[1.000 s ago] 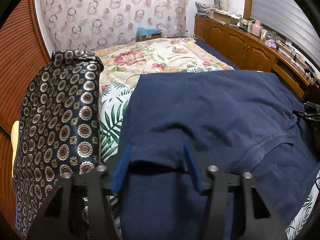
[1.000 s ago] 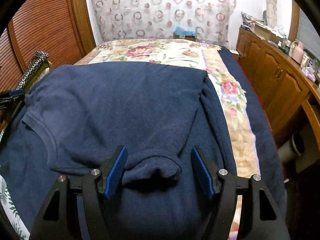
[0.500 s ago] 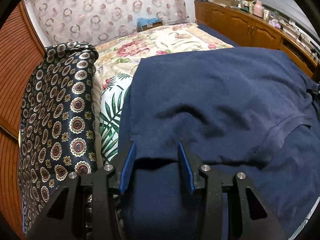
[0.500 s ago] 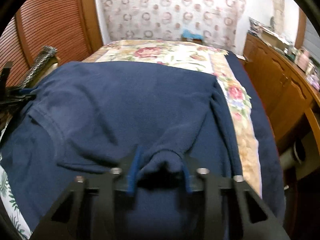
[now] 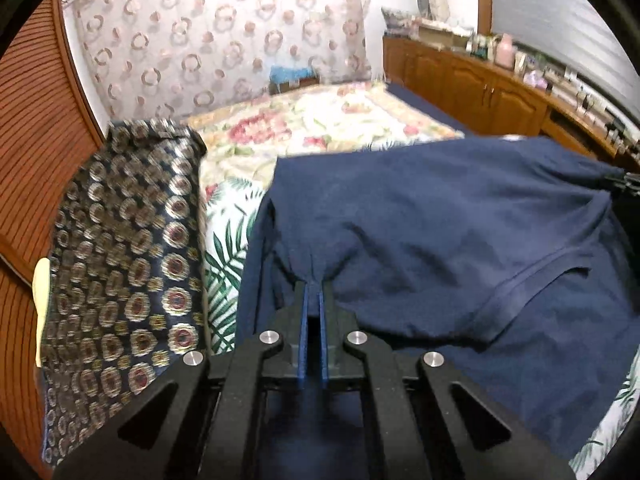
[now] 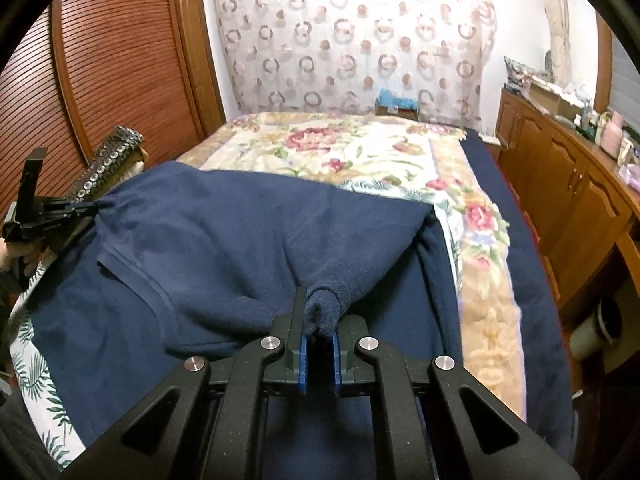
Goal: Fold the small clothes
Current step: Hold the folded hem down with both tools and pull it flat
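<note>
A navy blue T-shirt (image 5: 440, 232) lies spread on the bed, its neckline seam curving at the right in the left wrist view. My left gripper (image 5: 314, 292) is shut on a pinch of the shirt's near edge and lifts it off the bed. My right gripper (image 6: 318, 320) is shut on a bunched fold of the same shirt (image 6: 248, 232) and also holds it raised. The left gripper also shows at the far left of the right wrist view (image 6: 86, 210), pinching the shirt's corner.
A dark cushion with round medallions (image 5: 128, 264) lies along the bed's left side. The floral bedspread (image 6: 352, 148) stretches beyond the shirt. Wooden cabinets (image 6: 568, 184) with clutter on top line the right wall. A slatted wooden door (image 6: 100, 72) stands at the left.
Both grippers went from wide open to shut on the shirt's near edge, and the pinched cloth has risen off the bed.
</note>
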{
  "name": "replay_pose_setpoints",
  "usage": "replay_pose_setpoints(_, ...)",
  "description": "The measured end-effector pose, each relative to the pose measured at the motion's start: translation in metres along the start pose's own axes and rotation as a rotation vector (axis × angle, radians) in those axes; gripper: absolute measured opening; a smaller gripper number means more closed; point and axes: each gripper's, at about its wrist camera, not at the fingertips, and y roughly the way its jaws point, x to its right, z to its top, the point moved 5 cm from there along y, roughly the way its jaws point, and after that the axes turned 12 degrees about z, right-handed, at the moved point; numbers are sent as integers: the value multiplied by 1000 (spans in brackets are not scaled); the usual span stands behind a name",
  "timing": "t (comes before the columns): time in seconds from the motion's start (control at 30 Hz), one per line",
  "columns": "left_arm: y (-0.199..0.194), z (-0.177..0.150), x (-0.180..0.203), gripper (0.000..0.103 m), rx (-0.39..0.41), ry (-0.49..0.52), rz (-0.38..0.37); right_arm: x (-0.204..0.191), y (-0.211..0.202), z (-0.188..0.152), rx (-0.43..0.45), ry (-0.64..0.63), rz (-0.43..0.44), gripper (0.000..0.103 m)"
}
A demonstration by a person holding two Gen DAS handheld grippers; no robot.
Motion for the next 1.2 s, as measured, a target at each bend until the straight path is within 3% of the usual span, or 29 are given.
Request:
replay_pose_setpoints(0.27, -56, -7, -19, 5, 111, -46, -19, -22, -32, -5, 51, -44, -11, 8)
replay_pose_setpoints(0.5, -89, -26, -30, 5, 160, -65, -18, -35, -62, -22, 84, -52, -12, 8)
replay_pose_setpoints(0.9, -131, -71, -28, 5, 189, -75, -7, -54, -89, -58, 61, -78, -9, 8)
replay_pose_setpoints(1.2, -131, -104, -22, 5, 136, -78, -25, -60, -93, -82, 23, -47, 7, 8)
